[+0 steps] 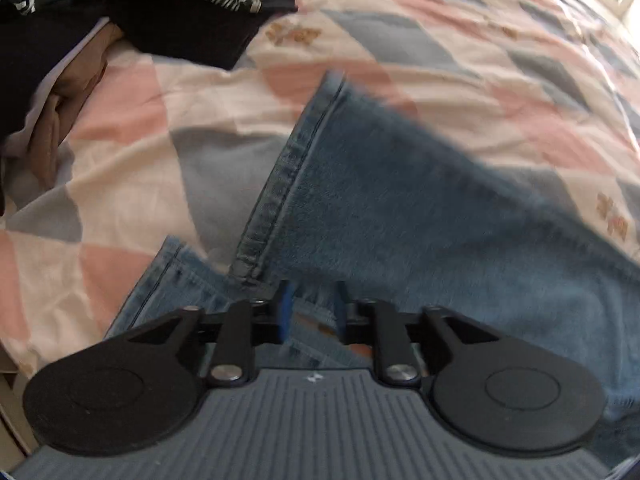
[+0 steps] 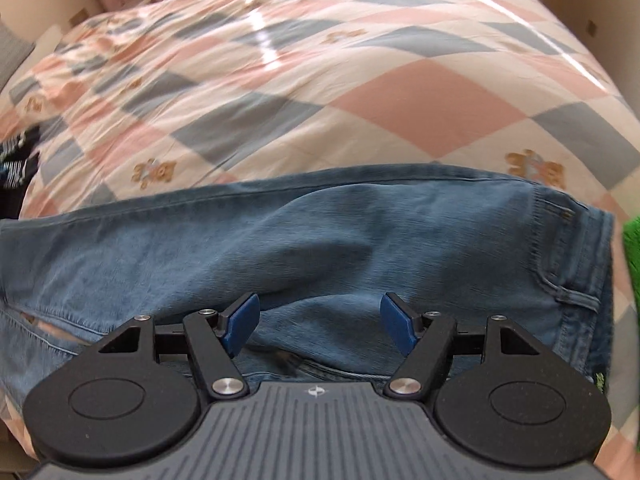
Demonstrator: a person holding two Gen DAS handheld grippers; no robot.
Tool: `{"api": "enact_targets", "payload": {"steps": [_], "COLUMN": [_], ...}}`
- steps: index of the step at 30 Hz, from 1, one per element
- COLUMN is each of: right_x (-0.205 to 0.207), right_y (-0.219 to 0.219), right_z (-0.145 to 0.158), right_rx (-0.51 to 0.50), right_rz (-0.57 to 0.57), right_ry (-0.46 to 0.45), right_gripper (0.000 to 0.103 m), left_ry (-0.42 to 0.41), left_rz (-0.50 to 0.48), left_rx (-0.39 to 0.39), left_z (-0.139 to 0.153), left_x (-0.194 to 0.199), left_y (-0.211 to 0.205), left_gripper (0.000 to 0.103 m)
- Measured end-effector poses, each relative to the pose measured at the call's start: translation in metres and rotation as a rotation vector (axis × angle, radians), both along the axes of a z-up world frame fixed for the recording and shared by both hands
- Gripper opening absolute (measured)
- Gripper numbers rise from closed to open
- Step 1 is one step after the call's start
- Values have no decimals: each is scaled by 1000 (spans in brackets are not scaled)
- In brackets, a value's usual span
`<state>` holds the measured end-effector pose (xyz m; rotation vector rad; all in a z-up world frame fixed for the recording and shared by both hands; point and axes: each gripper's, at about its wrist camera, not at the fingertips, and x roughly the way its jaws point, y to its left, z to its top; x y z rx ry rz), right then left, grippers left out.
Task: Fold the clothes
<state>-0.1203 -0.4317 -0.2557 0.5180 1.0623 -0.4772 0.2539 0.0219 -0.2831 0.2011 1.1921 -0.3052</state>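
A pair of blue jeans (image 2: 320,240) is lying spread across a bed covered by a quilt (image 2: 420,96) with pink, grey and white diamonds. The left gripper (image 1: 311,312) is hovering at the leg end of the jeans (image 1: 400,200), its blue-padded fingers (image 1: 285,308) standing only a narrow gap apart with denim between them; whether they are actually pinching the cloth cannot be told. The right gripper (image 2: 320,322) is hanging over the upper part near the waistband, its fingers (image 2: 242,322) spread wide and gripping nothing. A heap of dark clothes (image 1: 140,12) is sitting on the quilt (image 1: 132,120) well beyond the hems.
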Motion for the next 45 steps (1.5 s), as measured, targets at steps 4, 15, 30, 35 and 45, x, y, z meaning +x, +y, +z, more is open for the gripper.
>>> {"api": "enact_targets", "payload": {"steps": [4,15,30,35,45], "right_x": [14,-4,0,14,11], "right_y": [11,54,103,116,152], "right_z": [4,-20,-13,-12,-26], "right_rx": [5,143,248,232,285], "right_rz": [45,-151,-586,-601,-627], "right_ry": [-1,19,-128,-155,-61], "right_gripper": [70,72,72,72,72], "left_ry": [-47,35,-404,-675,-149], "left_rz": [-72,-177,-486,-475,-483], "left_rx": [-2,81,-419,-379,11], "left_z": [2,-62,114,131,-24], "left_x": [25,95,170,198,134], "left_y": [-37,-33,-104,-129,-102], "left_gripper": [50,55,1,0,16]}}
